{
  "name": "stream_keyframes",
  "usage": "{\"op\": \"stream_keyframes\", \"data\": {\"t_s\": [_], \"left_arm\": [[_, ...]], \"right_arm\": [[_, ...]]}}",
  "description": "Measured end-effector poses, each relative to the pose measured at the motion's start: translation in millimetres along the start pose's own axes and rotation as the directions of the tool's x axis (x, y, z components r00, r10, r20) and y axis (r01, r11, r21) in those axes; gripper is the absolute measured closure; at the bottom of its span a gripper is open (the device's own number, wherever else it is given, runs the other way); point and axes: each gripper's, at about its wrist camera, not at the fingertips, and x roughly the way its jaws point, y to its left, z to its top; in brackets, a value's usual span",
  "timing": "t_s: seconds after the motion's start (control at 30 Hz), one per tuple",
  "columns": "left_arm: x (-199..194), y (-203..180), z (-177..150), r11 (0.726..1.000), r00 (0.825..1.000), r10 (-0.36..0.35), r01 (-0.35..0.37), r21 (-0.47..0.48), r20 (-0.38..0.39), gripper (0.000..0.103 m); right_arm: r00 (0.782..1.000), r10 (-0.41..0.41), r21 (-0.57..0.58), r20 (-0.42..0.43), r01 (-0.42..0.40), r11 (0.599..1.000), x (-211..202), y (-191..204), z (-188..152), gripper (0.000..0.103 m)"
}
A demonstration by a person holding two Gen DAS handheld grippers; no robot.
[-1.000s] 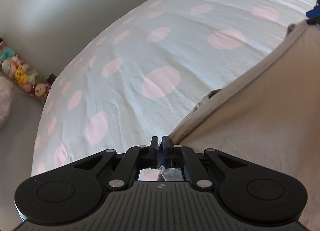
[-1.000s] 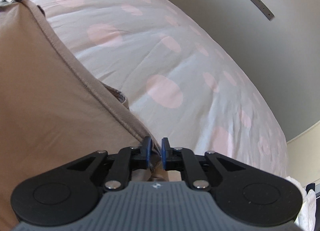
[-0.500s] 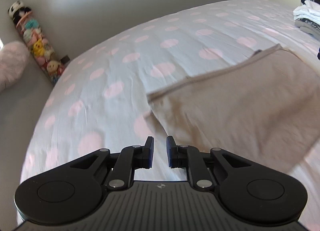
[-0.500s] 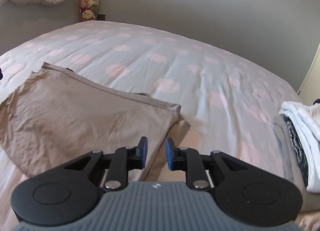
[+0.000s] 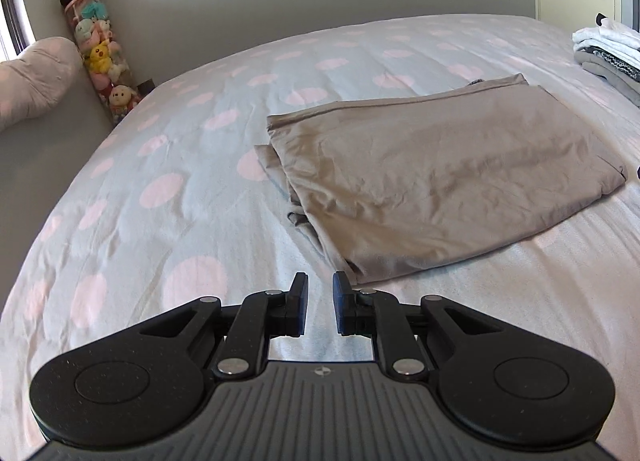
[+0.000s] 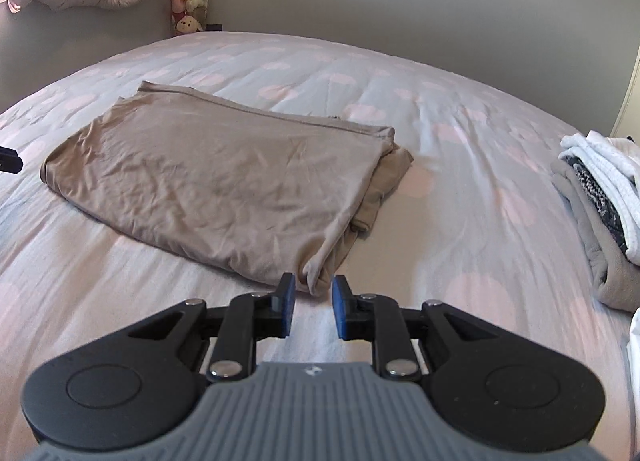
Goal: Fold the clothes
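Note:
A tan garment (image 5: pixel 440 181) lies folded in a flat rectangle on the bed, with a lower layer sticking out along one side. In the left wrist view my left gripper (image 5: pixel 320 291) hovers just short of its near left corner, open by a narrow gap, with nothing between the pads. In the right wrist view the same garment (image 6: pixel 224 173) lies ahead and to the left. My right gripper (image 6: pixel 313 289) is open by a small gap. The garment's near right corner sits just beyond its fingertips and is not pinched.
The bed sheet (image 5: pixel 180 165) is pale with pink dots. A stack of folded clothes (image 6: pixel 600 197) sits at the bed's right edge. Plush toys (image 5: pixel 100 57) and a pink cushion (image 5: pixel 36 81) are by the far wall.
Both grippers have let go of the tan garment's edge, opened slightly and drawn back toward the near side. The garment now lies folded flat on the bed.

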Motion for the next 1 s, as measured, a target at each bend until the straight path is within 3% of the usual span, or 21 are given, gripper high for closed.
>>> {"op": "stream_keyframes", "data": {"t_s": [0.23, 0.43, 0.63, 0.77, 0.87, 1.0], "left_arm": [[19, 1, -12, 1.000, 1.000, -0.024, 0.024, -0.001, 0.001, 0.091], [25, -1, -11, 0.999, 0.998, -0.053, 0.053, 0.006, 0.021, 0.091], [27, -1, -9, 0.997, 0.997, -0.075, 0.075, 0.002, 0.018, 0.091], [29, 0, -8, 0.996, 0.996, -0.094, 0.094, 0.001, 0.014, 0.103], [29, 3, -6, 0.997, 0.997, -0.072, 0.072, -0.014, 0.005, 0.103], [19, 18, -7, 0.998, 1.000, -0.027, 0.027, -0.057, -0.010, 0.103]], "right_arm": [[0.999, -0.004, 0.020, -0.050, 0.005, 1.000, 21, -2, -3, 0.081], [0.999, -0.023, -0.004, -0.043, 0.023, 1.000, 28, 1, -3, 0.081], [0.998, -0.025, -0.014, -0.053, 0.025, 1.000, 32, 2, -3, 0.098], [0.998, -0.029, -0.013, -0.051, 0.029, 1.000, 31, 2, -3, 0.100], [0.997, -0.059, -0.014, -0.048, 0.058, 0.998, 29, 2, -2, 0.101], [0.987, -0.157, 0.038, -0.048, 0.158, 0.987, 23, -12, -3, 0.103]]}}
